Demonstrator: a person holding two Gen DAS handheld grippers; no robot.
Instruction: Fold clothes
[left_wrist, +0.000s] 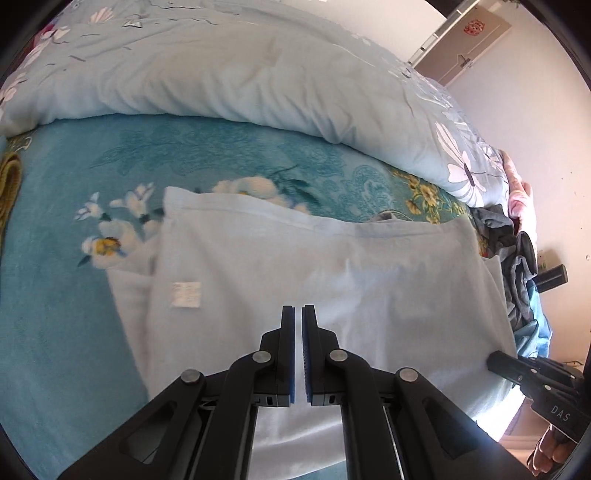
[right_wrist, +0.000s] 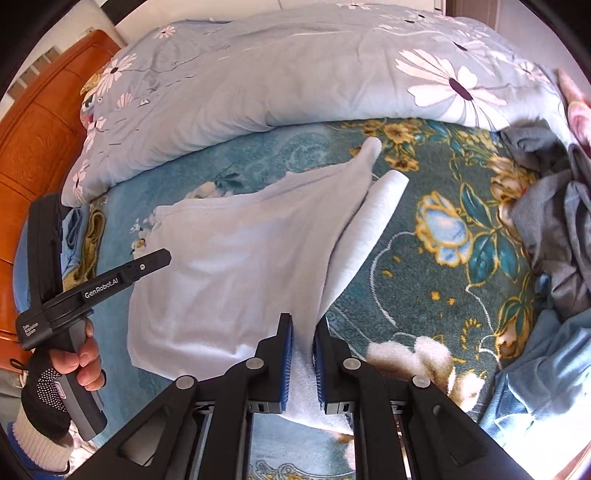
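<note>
Both tools pinch the pale blue garment's near edge: left tool (left_wrist: 298, 314) closed on cloth, right tool (right_wrist: 303, 325) clamped on garment (right_wrist: 236, 258) (sleeve at one o'clock), lifting it for folding on the bed (right_wrist: 424, 258).

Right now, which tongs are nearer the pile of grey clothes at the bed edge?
Right. The right tongs, clamping the pale blue garment, sit on the side of the garment facing the grey pile. The left tongs are at the garment's far side from it.

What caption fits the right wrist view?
Right gripper pinching a pale blue garment over a floral blanket.
</note>
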